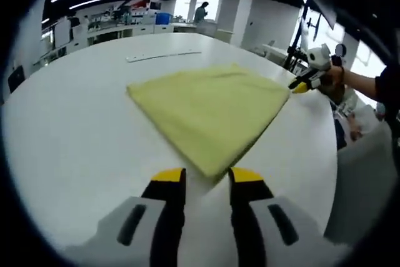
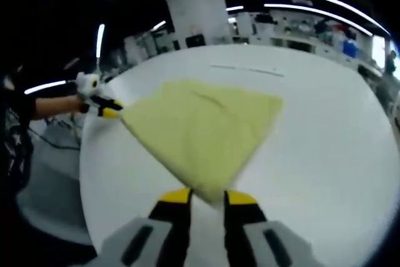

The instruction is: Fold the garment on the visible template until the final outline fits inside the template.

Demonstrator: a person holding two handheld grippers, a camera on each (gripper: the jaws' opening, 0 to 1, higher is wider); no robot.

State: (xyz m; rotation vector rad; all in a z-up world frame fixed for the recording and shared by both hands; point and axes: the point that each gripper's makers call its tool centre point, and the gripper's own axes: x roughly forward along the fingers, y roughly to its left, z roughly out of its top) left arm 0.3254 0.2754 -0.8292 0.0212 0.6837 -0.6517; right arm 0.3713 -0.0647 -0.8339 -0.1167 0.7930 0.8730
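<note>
While the white table [image 1: 75, 136] lies bare around the cloth, you have a thin pale strip [image 1: 164, 56] lying flat on it beyond the garment, well apart from it. Benches and a standing person [image 1: 201, 12] sit far behind. The yellow garment [image 1: 209, 107] rests flat mid-table, folded to a rough four-cornered shape, one corner pointing at each gripper. Its long axis cannot be told. Your left gripper [image 1: 207, 178] has its jaws apart, straddling the near corner; whether it grips is unclear. Your right gripper [image 2: 207, 197] stands likewise at the opposite corner.
</note>
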